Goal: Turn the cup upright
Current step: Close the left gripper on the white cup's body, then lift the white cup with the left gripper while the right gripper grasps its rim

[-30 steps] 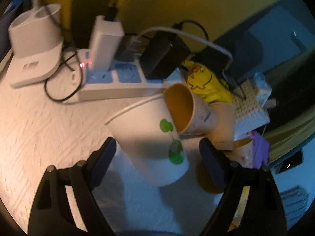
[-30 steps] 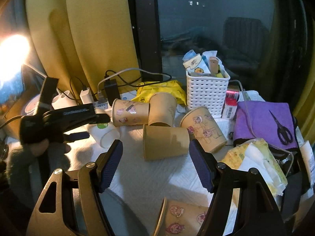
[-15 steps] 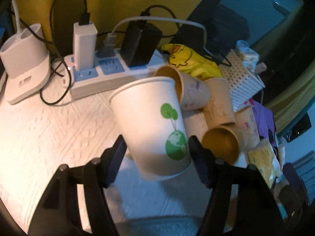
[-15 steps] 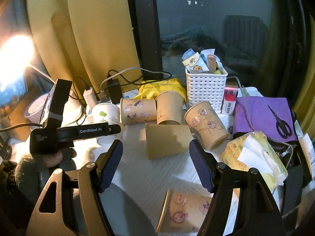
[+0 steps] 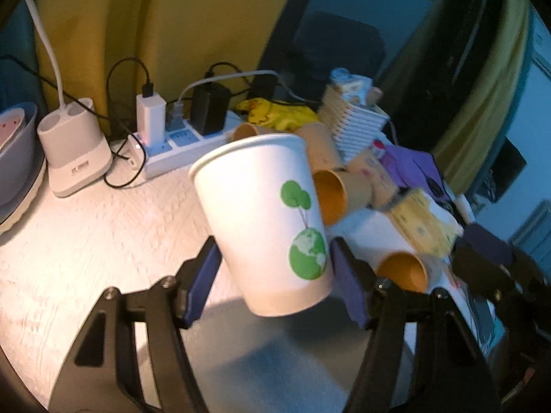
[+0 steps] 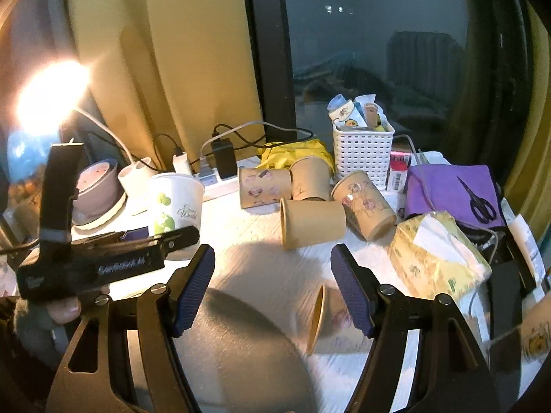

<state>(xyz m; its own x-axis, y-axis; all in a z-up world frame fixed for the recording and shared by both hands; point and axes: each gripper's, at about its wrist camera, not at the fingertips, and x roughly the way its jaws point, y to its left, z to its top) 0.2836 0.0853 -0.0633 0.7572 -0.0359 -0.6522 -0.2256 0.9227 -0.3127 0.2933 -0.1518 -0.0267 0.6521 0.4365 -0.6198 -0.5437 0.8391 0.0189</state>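
Note:
My left gripper (image 5: 272,275) is shut on a white paper cup (image 5: 265,220) with a green tree and globe print. The cup is nearly upright, mouth up, tilted a little to the left, held near its base above the white table. It also shows in the right wrist view (image 6: 174,203), with the left gripper (image 6: 165,237) around its lower part. My right gripper (image 6: 272,289) is open and empty over the table's front. Several brown paper cups (image 6: 311,218) lie on their sides in the middle, and one more cup (image 6: 327,320) lies close in front of the right gripper.
A white power strip (image 5: 172,144) with plugs and a white lamp base (image 5: 74,151) stand at the back left. A white basket (image 6: 361,151), a purple cloth with scissors (image 6: 478,203) and a yellow tissue pack (image 6: 437,261) are on the right. A bowl (image 6: 96,186) sits far left.
My left gripper has lifted the white cup and turned it from leaning on its side to nearly upright. The right gripper has stayed open and drawn back a little.

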